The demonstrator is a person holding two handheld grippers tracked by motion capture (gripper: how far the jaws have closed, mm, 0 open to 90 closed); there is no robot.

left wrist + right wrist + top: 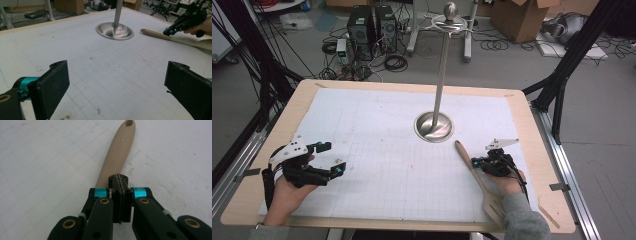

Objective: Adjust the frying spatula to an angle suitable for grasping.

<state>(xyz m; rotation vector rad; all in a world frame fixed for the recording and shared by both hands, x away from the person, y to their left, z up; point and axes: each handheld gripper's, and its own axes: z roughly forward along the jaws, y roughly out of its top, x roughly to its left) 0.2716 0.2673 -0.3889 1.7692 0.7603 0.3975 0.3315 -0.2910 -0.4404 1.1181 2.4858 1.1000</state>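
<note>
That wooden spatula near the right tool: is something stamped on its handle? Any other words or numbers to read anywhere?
Wooden spatula: a short embossed word runs along the handle in the right gripper view, too faint and blurred to read.
White gridded mat: ruled lines and stains, no readable numbers or words.
Computer towers and cardboard boxes on the floor: any labels are too small to read.
Nothing else legible.

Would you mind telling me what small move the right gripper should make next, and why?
Probably open the right gripper: its jaws are pressed together with nothing between them, just above the spatula handle lying flat on the mat, so it cannot grasp until it opens.
</note>
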